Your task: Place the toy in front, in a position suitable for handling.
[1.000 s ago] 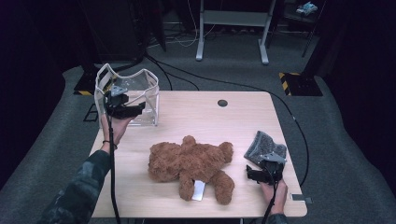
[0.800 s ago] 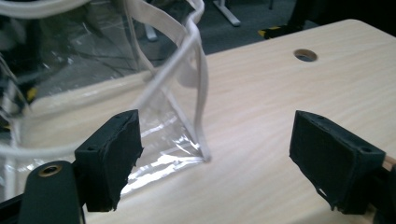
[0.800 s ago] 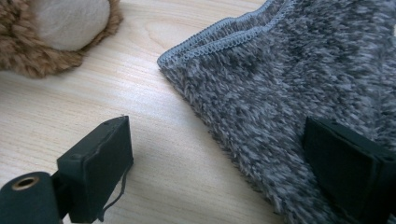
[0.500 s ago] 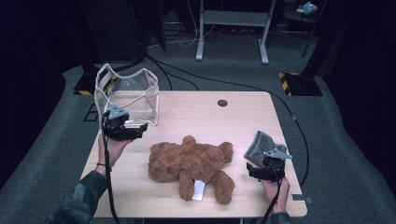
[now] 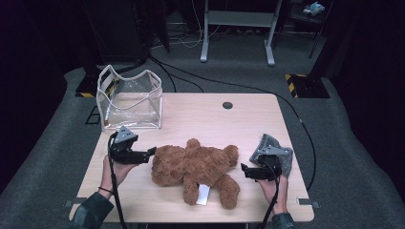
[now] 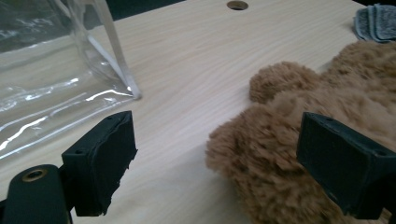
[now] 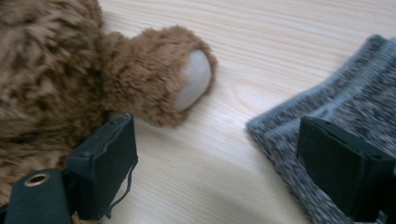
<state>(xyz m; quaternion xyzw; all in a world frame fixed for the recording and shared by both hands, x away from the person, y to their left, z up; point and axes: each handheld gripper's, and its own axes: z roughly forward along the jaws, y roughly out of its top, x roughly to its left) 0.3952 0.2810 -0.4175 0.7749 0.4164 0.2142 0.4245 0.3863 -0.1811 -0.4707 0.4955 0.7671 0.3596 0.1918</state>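
A brown teddy bear [image 5: 196,164] lies flat on the wooden table [image 5: 200,119] with a white tag [image 5: 204,194] at its lower side. My left gripper [image 5: 152,153] is at the bear's left end, open. Its jaws have just been opening, and in the left gripper view [image 6: 219,154] the edge of the bear's fur [image 6: 289,140] lies between them without being pressed. My right gripper [image 5: 243,171] is open at the bear's right side and has just closed a little. Its jaws [image 7: 217,163] straddle bare table between the bear's paw [image 7: 187,84] and a grey knitted cloth [image 7: 345,102].
A clear plastic bag [image 5: 129,100] with white trim stands open at the table's back left corner, also seen as the bag [image 6: 46,84] close by in the left gripper view. The grey cloth [image 5: 282,152] lies at the right edge. A cable hole [image 5: 227,105] sits mid-back.
My left gripper has come away from the clear bag, toward the front and down to the bear's left end. My right gripper has risen a little beside the grey cloth.
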